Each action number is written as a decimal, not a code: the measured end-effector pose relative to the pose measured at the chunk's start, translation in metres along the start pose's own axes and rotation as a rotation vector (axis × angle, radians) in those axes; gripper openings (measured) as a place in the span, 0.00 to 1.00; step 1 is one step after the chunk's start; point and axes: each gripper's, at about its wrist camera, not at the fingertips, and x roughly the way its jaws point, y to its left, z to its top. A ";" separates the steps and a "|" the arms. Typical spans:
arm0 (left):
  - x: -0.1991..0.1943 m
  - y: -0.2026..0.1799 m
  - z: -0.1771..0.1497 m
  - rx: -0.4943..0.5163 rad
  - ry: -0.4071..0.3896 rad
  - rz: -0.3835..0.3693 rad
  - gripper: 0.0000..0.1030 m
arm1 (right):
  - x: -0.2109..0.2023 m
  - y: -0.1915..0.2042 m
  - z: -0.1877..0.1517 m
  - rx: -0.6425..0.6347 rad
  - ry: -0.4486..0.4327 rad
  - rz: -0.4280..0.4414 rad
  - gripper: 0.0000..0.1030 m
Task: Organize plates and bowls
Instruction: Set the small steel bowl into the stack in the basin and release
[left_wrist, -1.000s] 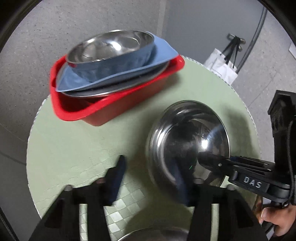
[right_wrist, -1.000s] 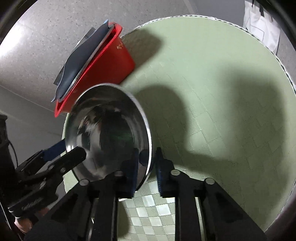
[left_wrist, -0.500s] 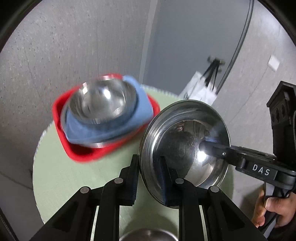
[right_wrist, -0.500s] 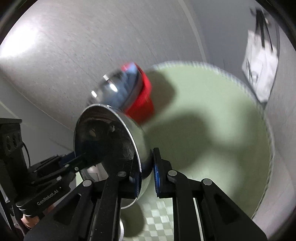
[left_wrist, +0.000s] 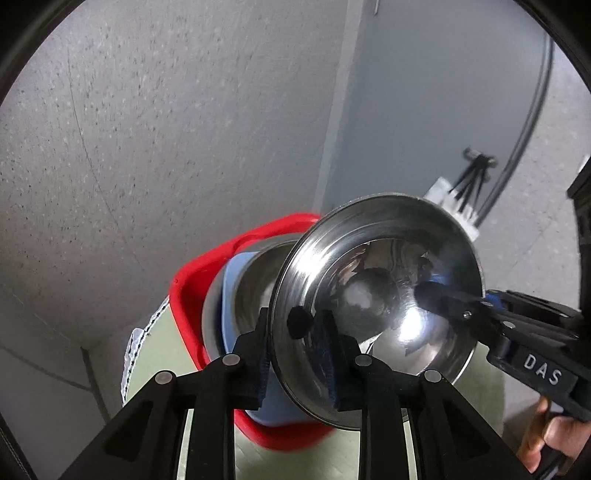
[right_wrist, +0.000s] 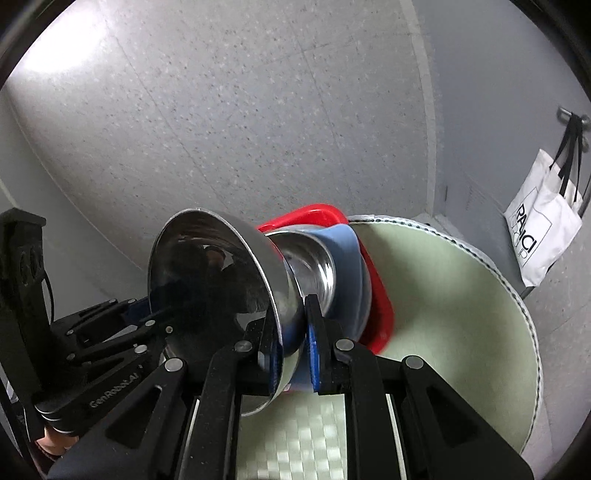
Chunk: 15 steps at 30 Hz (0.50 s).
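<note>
Both tongs grip one steel bowl (left_wrist: 380, 306) at mid-frame: the left tongs (left_wrist: 295, 328) clench its near rim, the right tongs (right_wrist: 291, 332) its opposite rim. It hangs tilted above the green table (right_wrist: 461, 314), before the red basin (left_wrist: 199, 280) of stacked dishes.

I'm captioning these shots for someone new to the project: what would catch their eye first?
The shiny steel bowl fills the middle of both views, held up on edge with the left gripper and the right gripper clamped on opposite sides of its rim. Just behind it, the red tub on the green round table holds another steel bowl on a blue plate.
</note>
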 end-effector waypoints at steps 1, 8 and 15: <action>0.007 0.000 0.003 0.000 0.012 0.006 0.19 | 0.009 0.000 0.003 -0.001 0.013 -0.017 0.12; 0.052 0.002 0.018 0.000 0.085 -0.009 0.20 | 0.043 -0.006 0.006 -0.003 0.055 -0.093 0.12; 0.083 0.001 0.040 0.001 0.128 -0.011 0.20 | 0.057 -0.009 0.007 -0.008 0.073 -0.126 0.15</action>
